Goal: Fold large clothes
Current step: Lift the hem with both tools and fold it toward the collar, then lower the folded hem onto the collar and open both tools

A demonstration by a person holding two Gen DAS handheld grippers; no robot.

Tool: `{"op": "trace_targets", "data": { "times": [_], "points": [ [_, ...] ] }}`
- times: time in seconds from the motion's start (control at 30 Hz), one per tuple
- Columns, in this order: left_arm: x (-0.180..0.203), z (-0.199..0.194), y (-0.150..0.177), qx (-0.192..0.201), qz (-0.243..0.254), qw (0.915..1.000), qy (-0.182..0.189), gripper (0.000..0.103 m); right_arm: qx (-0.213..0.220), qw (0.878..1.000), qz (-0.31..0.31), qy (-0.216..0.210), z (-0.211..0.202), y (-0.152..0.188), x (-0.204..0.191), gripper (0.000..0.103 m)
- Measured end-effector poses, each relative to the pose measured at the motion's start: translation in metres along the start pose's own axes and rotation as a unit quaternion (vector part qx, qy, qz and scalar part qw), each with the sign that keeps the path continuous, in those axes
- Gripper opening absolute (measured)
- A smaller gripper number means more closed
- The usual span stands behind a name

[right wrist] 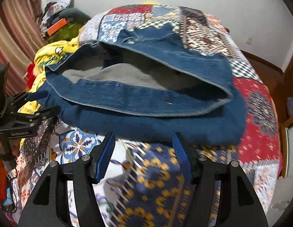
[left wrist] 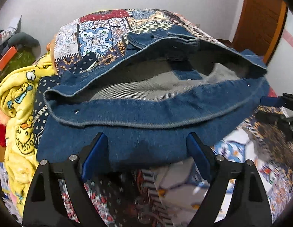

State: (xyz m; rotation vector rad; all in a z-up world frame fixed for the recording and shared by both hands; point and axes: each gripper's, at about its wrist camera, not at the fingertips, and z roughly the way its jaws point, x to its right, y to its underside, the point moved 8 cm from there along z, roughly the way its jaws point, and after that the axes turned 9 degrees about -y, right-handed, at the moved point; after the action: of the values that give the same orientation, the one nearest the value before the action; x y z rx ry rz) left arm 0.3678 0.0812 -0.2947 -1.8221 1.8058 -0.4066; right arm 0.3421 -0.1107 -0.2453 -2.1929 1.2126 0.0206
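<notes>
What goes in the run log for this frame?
denim garment partly folded on patchwork bedspread | left gripper open | right gripper open | nothing grasped

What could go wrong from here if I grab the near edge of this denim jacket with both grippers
Three risks, judging from the views:

1. The denim jacket lies in stacked layers, so the open left gripper may pinch only some of them.

2. The right gripper sits at the hem over the patchwork bedspread and could catch it too.

3. The yellow duck blanket touches the jacket's left side and might get dragged.
</notes>
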Motion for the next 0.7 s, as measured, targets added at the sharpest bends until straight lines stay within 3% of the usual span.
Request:
{"op": "trace_targets", "data": {
  "times": [0.13,0.33,0.4,0.47,0.57,0.7],
  "points": [
    [-0.009,0.019,-0.02,0.003,-0.005,0.9999,-0.012,0.087,0.005,0.999,-0.018,0.029,0.02,-0.018,0.001,0.059],
    [-0.046,0.045,-0.092,0.019,-0.033,0.9989,-0.026,0.086,0.041,0.998,0.006,0.038,0.027,-0.078,0.024,0.059],
    [-0.063,0.046,-0.115,0.03,-0.046,0.997,-0.055,0.086,0.066,0.996,0.022,0.049,0.022,-0.101,0.035,0.059],
    [-0.089,0.039,-0.137,0.051,-0.063,0.9918,-0.099,0.086,0.099,0.99,0.038,0.094,0.009,-0.123,0.052,0.059],
    [-0.116,0.026,-0.148,0.068,-0.094,0.9896,-0.086,0.087,0.122,0.986,0.055,0.095,-0.009,-0.138,0.064,0.059],
    [-0.145,0.013,-0.129,0.06,-0.107,0.9895,-0.076,0.088,0.126,0.988,0.059,0.066,-0.025,-0.13,0.069,0.063]
  ]
}}
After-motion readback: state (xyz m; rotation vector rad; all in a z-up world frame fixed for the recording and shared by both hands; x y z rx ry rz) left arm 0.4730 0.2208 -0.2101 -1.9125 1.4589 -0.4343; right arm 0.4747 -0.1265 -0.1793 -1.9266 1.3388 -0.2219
